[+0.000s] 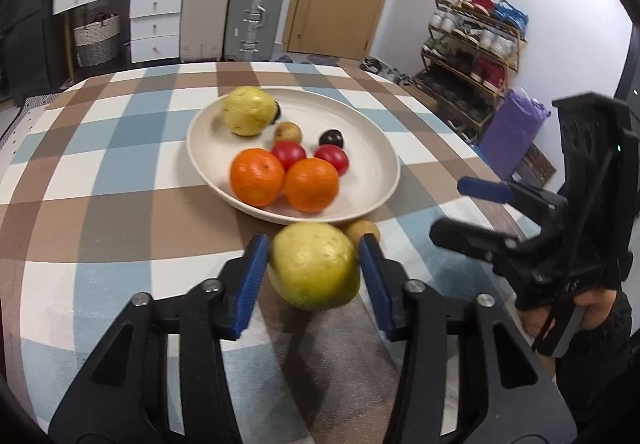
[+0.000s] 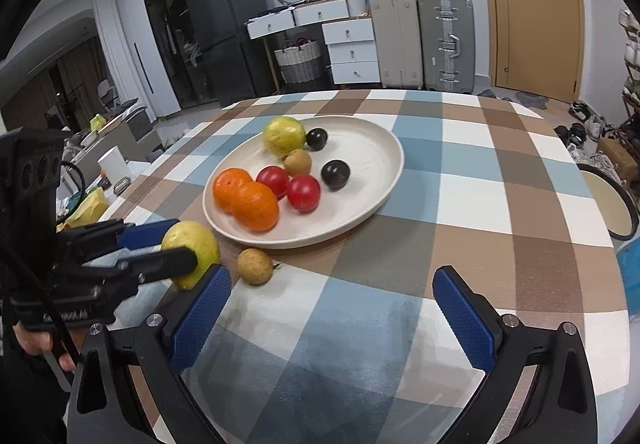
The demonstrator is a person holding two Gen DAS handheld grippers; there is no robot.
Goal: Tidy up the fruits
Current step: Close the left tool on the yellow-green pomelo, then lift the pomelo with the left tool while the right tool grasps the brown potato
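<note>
Nearest: left claw (image 1: 314,268) grips green-yellow guava (image 1: 314,270) just above table (image 1: 100,204) | right claw (image 2: 332,316) wide, holding nothing | small brown fruit (image 2: 255,266) beside plate (image 2: 372,204) | farther: oranges (image 2: 246,200), tomatoes, plums inside plate.

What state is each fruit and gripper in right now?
Left gripper: closed on the yellow-green fruit.
Right gripper: open, empty.
Small brown fruit: on the tablecloth, outside the plate.
Plate: holds eight fruits.
Door: shut.

Small brown fruit (image 1: 363,231) half hidden behind the blurred guava (image 1: 314,270).
</note>
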